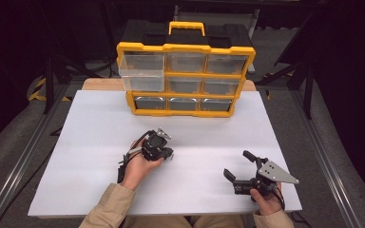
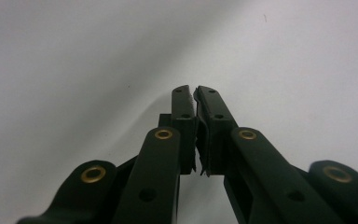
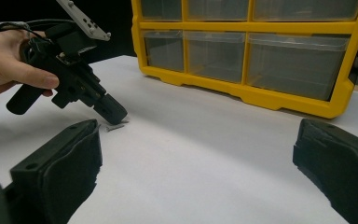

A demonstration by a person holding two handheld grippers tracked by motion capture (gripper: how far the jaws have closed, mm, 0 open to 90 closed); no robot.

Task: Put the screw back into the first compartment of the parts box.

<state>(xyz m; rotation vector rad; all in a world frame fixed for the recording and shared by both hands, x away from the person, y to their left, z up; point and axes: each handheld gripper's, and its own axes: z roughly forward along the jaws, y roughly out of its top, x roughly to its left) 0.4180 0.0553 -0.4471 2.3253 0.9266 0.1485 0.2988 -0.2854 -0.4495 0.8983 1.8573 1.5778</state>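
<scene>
The left claw (image 2: pixel 195 95) points down at the white worktop (image 1: pixel 95 142) in front of the yellow drawer cabinet (image 1: pixel 186 80), its jaws drawn together until the pads almost meet. Whether anything is caught between them cannot be told. In the right gripper view a small grey screw (image 3: pixel 113 125) lies on the worktop just at the left claw's tip, on the side away from the cabinet. A hand (image 1: pixel 140 168) in a tan sleeve grips that tool, well short of the cabinet's bottom row. The right claw (image 1: pixel 237 165) rests low on the worktop, farther from the cabinet and off toward its right end, jaws spread wide with nothing in them. On the cabinet, a clear drawer (image 1: pixel 142 72) at the top left corner stands pulled out.
</scene>
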